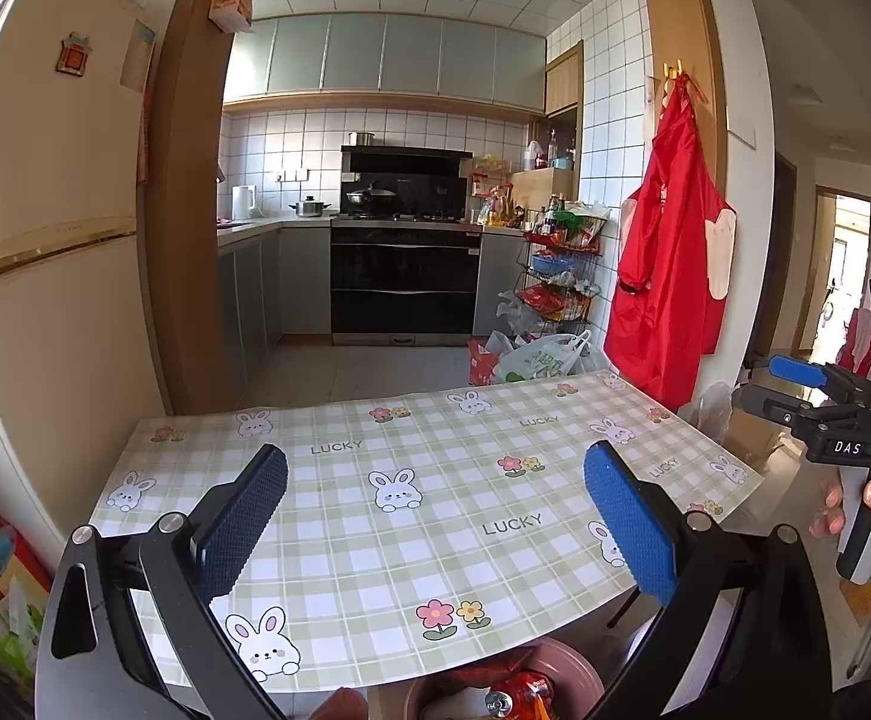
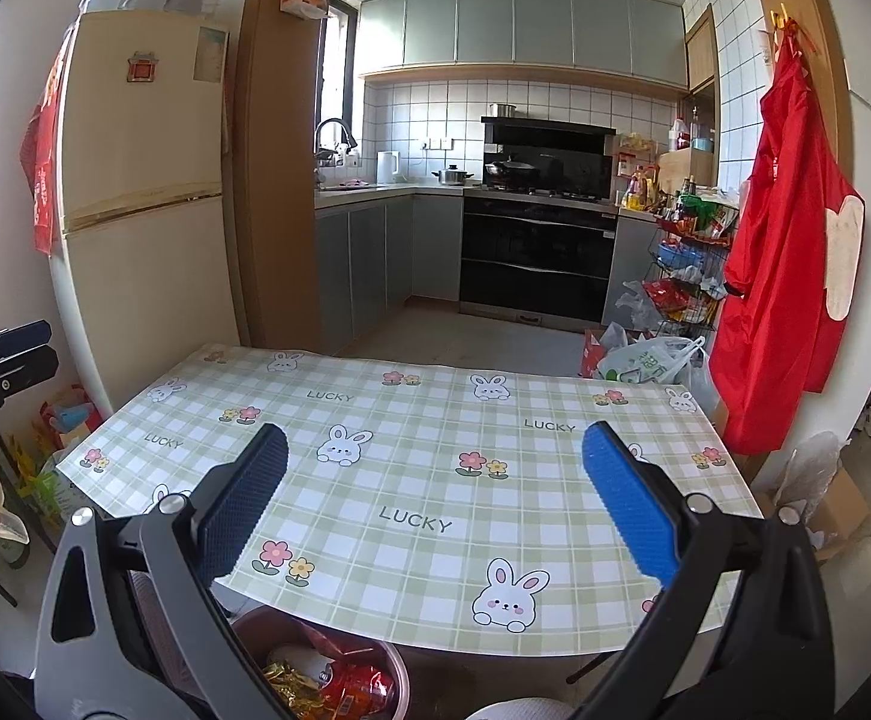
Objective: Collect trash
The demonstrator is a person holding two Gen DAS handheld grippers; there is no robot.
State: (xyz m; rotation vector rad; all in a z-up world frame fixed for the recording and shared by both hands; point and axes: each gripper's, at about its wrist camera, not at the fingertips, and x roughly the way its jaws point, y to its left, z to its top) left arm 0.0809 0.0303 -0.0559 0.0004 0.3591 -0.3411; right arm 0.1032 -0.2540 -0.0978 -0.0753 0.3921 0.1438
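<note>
Nearest the lens, both grippers hang over the near edge of the desk. Left gripper has its jaws spread wide, released, nothing between them; right gripper likewise stands released and bare. From left to right: a cream fridge, the checked rabbit-print cloth covering the desk, a red apron hanging on the wall. Below the desk's near edge sits a pinkish bin, holding the trash: a red can and crumpled wrappers.
</note>
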